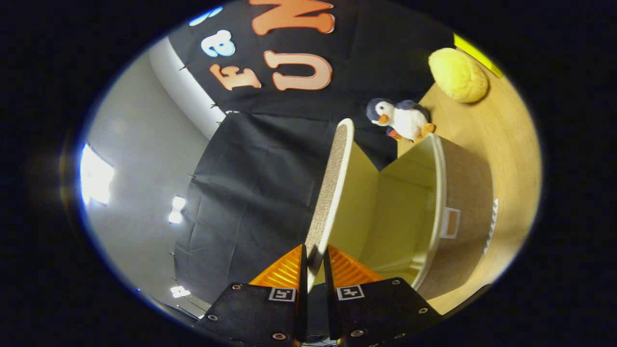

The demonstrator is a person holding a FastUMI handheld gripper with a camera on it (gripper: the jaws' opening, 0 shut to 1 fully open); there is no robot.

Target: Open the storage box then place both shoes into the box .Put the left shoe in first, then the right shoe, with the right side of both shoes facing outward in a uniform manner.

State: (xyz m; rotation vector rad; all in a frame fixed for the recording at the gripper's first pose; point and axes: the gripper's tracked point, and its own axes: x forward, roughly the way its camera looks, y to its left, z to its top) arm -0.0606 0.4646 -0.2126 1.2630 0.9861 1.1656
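Between my fingers, my gripper (314, 258) is clamped on the lid (332, 188) of the storage box (462, 212), swung clear of its bare interior; opening nearly done; both shoes remain; beyond the box, a plush penguin (404, 120).

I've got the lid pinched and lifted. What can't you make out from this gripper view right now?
- Storage box floor: gripper view, hidden behind the gripper and the box's near rim.
- Lid, clamped between the fingers: seen nearly edge-on, so its outer face is hidden.
- Label on the box's outer wall: too small to read.
- Toy penguin: its base sits behind the box's far corner.
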